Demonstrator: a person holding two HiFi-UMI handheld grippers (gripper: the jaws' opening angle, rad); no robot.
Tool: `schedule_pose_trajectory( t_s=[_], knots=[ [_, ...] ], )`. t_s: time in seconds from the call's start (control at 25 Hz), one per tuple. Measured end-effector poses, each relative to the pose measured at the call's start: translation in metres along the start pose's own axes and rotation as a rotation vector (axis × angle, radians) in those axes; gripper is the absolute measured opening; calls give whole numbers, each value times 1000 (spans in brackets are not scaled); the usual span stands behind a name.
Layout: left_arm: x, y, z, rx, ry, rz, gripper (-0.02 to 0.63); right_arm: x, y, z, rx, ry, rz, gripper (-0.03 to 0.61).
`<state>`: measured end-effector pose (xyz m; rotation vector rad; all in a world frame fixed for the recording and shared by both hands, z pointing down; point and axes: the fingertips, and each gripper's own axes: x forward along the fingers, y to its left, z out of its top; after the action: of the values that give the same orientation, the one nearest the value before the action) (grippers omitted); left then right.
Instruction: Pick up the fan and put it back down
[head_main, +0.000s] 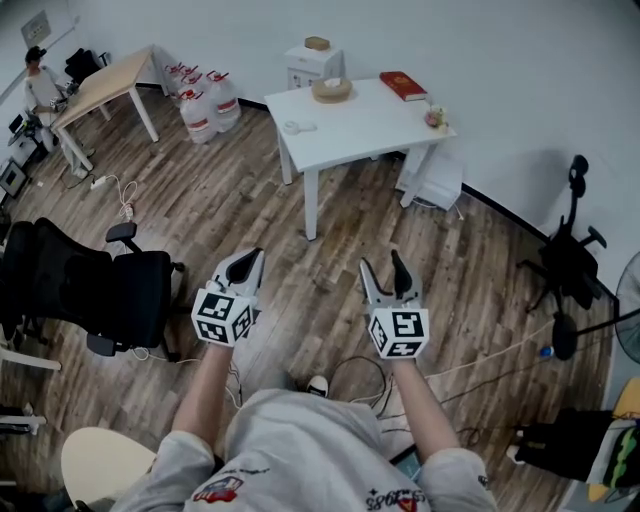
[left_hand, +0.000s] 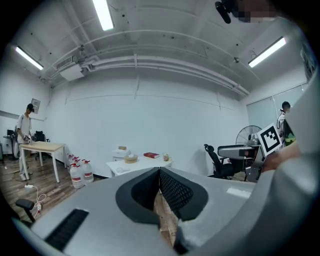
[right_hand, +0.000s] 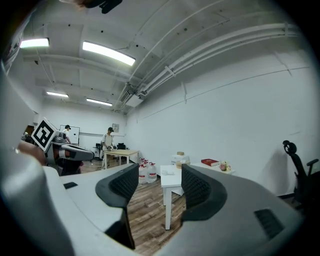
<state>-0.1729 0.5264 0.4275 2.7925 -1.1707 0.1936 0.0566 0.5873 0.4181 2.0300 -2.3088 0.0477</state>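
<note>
The brown wood-plank floor (head_main: 230, 200) runs under everything. Ahead of both pairs of fingers, well apart from them, stands a white square table (head_main: 360, 130). A black wheeled office chair (head_main: 90, 285) sits out to the left of the left fingers.

The task's thing, a black pedestal fan with a round wire grille (left_hand: 248, 134), stands upright far to the right of the right fingers, beyond a second black chair with a headrest (head_main: 570, 262). In the head view only a slice of its grille shows at the right edge. Nothing touches it.

The grey left gripper with its marker cube (head_main: 252, 262) has its fingers pressed together with nothing caught in them (its own view shows only floor below the pads). The matching right gripper (head_main: 381, 262) holds its fingers spread wide, with only open air between them and the table far beyond. A small red book (head_main: 403, 85) lies on the far side of the table, ahead of the right fingers.

As for progress, neither gripper has the fan, and both point at the table rather than at it. The fan on the floor fits a lift not yet started or one already finished, and I cannot tell which. If the lift remains, all of it remains: turning right, reaching the fan, gripping, raising and setting down.
</note>
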Motion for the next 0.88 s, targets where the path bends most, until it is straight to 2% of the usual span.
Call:
schedule_pose_trajectory(
  t_s=[0.32,0.52,0.88],
  knots=[
    [34,16,0,2,6,20,5,33,-21,-6,5,-1,23,247],
    [85,35,4,10,4,-1,5,77,-42,-8,8,-7,13,242],
    [204,122,16,21,24,-65,5,210,-73,-15,4,19,-31,239]
  ],
)
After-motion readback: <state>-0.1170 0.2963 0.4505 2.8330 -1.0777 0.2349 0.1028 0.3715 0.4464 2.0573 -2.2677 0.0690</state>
